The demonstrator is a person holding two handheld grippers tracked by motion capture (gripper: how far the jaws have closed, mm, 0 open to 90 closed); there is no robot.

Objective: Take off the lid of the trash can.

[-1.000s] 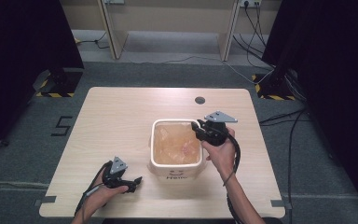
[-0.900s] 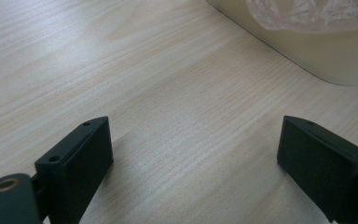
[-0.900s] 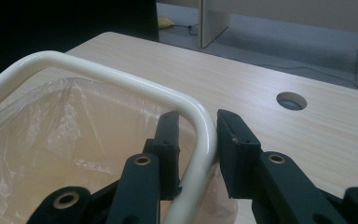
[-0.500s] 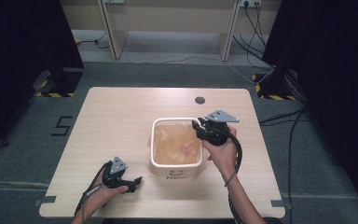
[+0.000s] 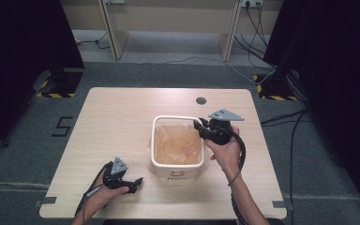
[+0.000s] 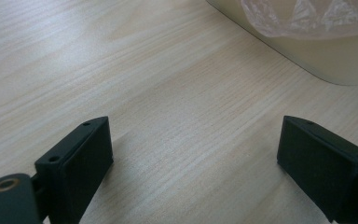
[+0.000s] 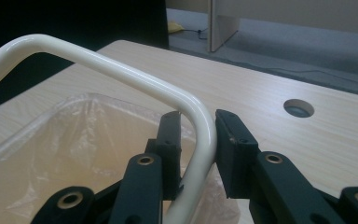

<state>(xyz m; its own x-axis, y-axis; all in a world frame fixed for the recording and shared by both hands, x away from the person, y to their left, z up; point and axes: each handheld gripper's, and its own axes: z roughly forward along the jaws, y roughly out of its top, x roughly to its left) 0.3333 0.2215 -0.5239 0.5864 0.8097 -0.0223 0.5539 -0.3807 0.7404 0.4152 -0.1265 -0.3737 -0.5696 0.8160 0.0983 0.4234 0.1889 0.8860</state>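
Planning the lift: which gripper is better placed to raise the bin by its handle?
Right. The right gripper is shut on the cream handle of the bin; the left gripper lies open on the table, apart.

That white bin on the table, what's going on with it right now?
A person at the table holds a gripper in each hand. The right gripper has its jaws closed around the white handle of the bin, which is lined with a clear plastic bag and stands on the table. The left gripper rests open on the table near the bin, holding nothing.
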